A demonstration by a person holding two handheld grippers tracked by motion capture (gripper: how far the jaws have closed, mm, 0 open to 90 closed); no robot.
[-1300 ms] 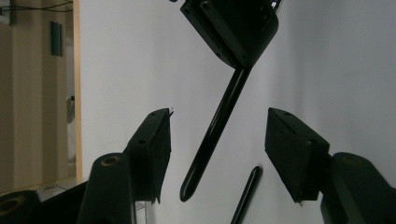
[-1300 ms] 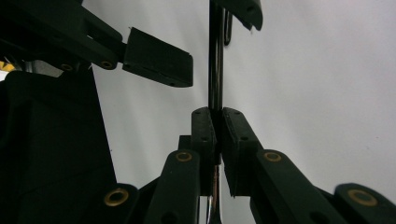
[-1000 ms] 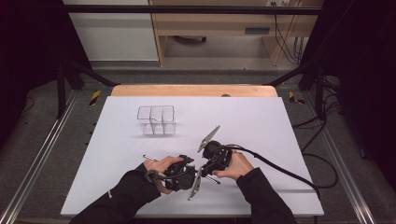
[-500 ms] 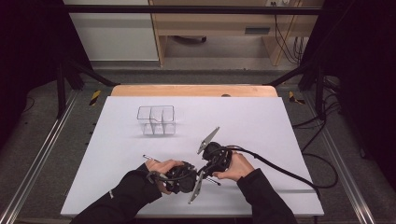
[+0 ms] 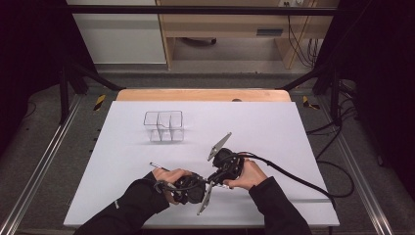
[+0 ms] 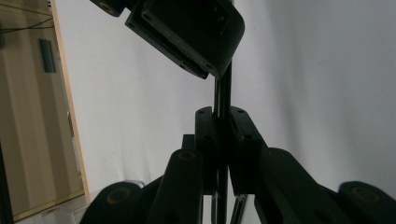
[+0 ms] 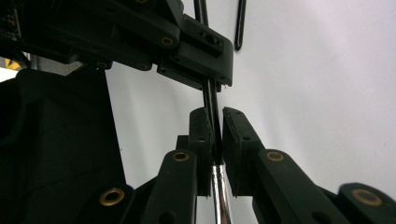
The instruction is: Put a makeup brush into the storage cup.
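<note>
Pens are clamped in both tools at the near edge of the white table [image 5: 303,132]. The right gripper [image 7: 215,135] is shut on a black-and-chrome pen [image 7: 218,186]; the left gripper [image 6: 223,135], whose jaws have just been closing, pinches a dark pen [image 6: 223,93], probably the same one, held for pulling apart. Another pen [image 7: 240,23] lies beyond. Farther off, the high view shows a clear organizer [image 5: 164,126].

Black sleeves [image 5: 132,203], black hand-held grippers, brass screws [image 7: 112,196].

Black pen [image 7: 212,105] (silver end), white table [image 5: 274,122]
</note>
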